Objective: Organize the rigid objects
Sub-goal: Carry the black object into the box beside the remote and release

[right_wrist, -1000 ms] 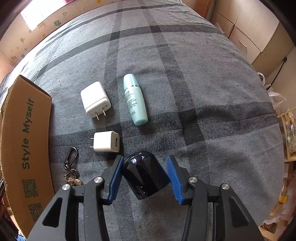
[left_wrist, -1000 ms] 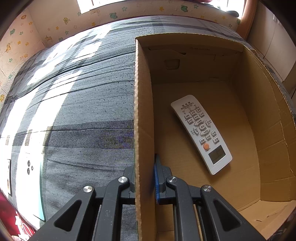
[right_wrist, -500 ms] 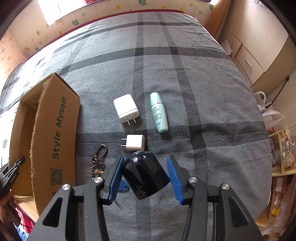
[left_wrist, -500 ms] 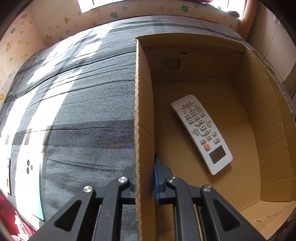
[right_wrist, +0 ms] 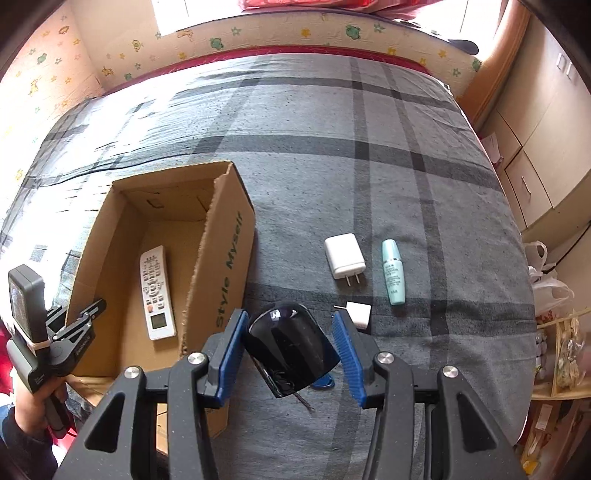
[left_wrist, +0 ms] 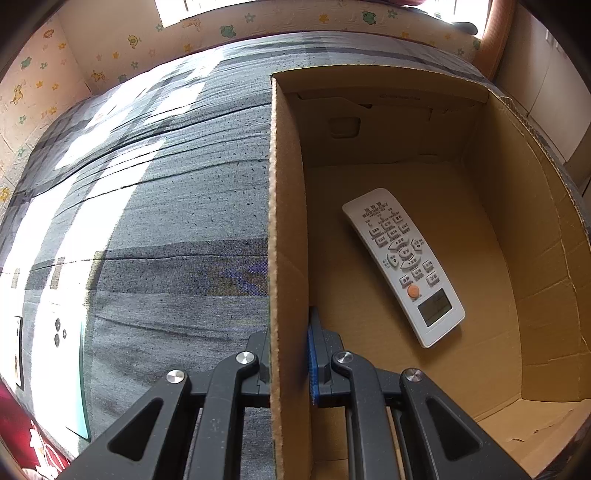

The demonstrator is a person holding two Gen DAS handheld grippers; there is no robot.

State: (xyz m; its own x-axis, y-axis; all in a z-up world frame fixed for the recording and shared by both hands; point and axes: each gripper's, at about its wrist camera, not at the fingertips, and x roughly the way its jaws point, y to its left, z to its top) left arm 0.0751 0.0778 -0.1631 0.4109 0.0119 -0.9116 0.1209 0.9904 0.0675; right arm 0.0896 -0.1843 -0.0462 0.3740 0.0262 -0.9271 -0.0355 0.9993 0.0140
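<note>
My right gripper [right_wrist: 289, 314] is shut on a glossy black mouse-shaped object [right_wrist: 291, 343] and holds it above the grey plaid bed cover, just right of an open cardboard box [right_wrist: 229, 258]. A white remote [right_wrist: 157, 291] lies on the box floor, also seen in the left wrist view as the remote [left_wrist: 404, 266]. My left gripper [left_wrist: 290, 332] is shut on the box's left wall [left_wrist: 288, 221], one finger outside and one inside. On the cover lie a large white charger [right_wrist: 345, 256], a small white charger [right_wrist: 360, 312] and a teal bottle [right_wrist: 393, 271].
A blue key fob [right_wrist: 323, 384] peeks out under the held object. A person's hand [right_wrist: 26, 406] grips the left gripper's handle. Wooden cabinets [right_wrist: 535, 166] and a plastic bag [right_wrist: 546, 284] stand beyond the bed's right edge. A padded cartoon-print wall [right_wrist: 258, 33] borders the far side.
My right gripper has risen and swung left with the black object, bringing the inside of the box and the remote into its view. The left gripper has not moved.
</note>
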